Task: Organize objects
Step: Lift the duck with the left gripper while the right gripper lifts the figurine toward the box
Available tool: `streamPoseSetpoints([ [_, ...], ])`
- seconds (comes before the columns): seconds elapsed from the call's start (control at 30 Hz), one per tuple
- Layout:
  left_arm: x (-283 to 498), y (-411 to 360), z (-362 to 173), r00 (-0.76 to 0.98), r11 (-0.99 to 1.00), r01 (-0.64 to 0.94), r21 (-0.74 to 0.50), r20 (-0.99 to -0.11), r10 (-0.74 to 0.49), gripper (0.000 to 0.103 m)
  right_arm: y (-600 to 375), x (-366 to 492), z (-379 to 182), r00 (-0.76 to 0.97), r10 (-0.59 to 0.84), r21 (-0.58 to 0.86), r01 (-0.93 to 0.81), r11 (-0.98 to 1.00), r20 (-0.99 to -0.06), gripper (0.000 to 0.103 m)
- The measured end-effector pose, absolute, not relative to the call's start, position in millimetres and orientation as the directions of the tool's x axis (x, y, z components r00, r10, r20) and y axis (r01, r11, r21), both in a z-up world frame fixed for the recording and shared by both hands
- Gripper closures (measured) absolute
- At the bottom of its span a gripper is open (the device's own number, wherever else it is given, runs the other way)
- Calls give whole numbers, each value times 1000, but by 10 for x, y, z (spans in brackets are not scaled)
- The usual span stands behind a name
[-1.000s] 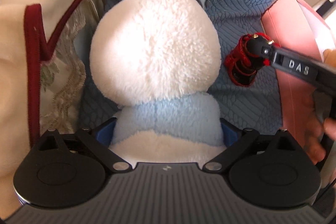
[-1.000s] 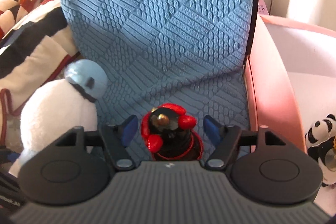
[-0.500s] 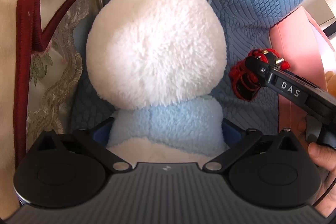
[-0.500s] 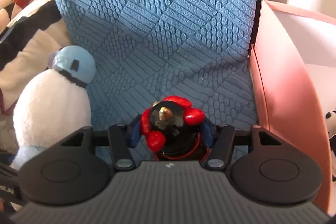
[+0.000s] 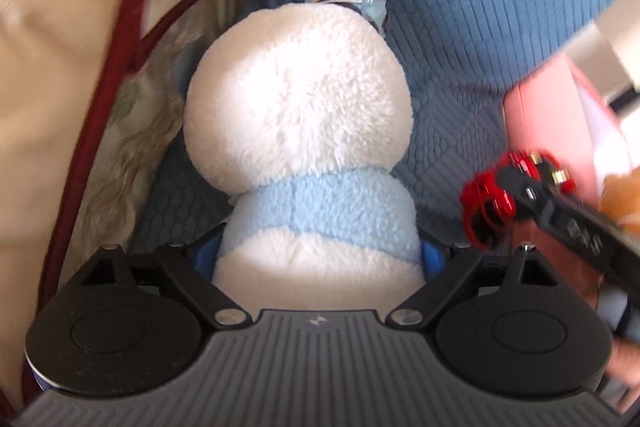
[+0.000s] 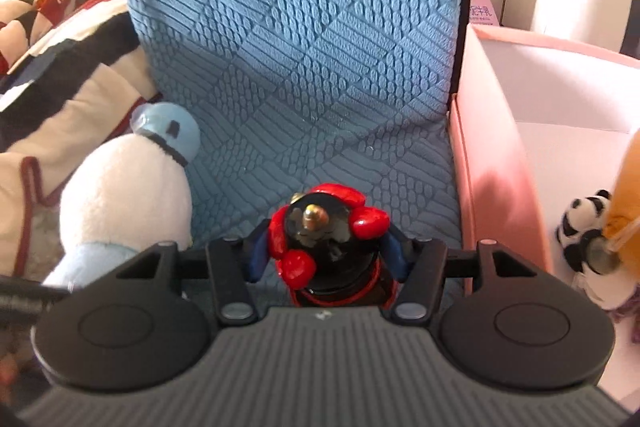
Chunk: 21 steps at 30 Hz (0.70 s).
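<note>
Plush fills your left wrist view: the white snowman toy [image 5: 298,115] with its pale blue scarf and blue cap is sitting on the blue quilted cushion [image 5: 472,7], a cream cushion with dark red piping [image 5: 80,39] crowding it on the left. Your left gripper [image 5: 320,257] is straddling the toy's body; its jaws have just been closing in, and the blue pads [image 5: 432,255] are pressing into the fur on both sides. At the right edge your other tool is carrying the red and black figurine [image 5: 488,203] in front of the pink box [image 5: 540,123].

From the right wrist, your right gripper [image 6: 326,253] is clamping the figurine [image 6: 324,243], blue fingers [image 6: 394,253] tight against its sides, just above the cushion seat [image 6: 288,39]. The snowman [image 6: 128,195] is standing to the left. To the right, the pink box [image 6: 496,163] is holding a small panda plush [image 6: 584,239] beside something orange [image 6: 624,195].
</note>
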<state>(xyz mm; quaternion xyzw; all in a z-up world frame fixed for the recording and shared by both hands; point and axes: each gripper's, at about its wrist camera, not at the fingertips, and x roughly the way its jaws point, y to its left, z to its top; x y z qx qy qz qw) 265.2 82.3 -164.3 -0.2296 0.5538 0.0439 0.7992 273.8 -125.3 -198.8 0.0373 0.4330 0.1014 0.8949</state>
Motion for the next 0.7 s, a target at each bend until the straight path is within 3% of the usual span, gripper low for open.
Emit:
streamPoseSetpoints([
  [0.3,2283,777,-1409,447,813,-398,-425,-864,-233,12,-1426,2332,-1634,610,232,179,-146,973,-758,44],
  [0.7,2050,578,-1191,479,784,-428,-450,-848,-226,16,-1631,2027,-1409,598,242,198,-140,970,-764,44],
])
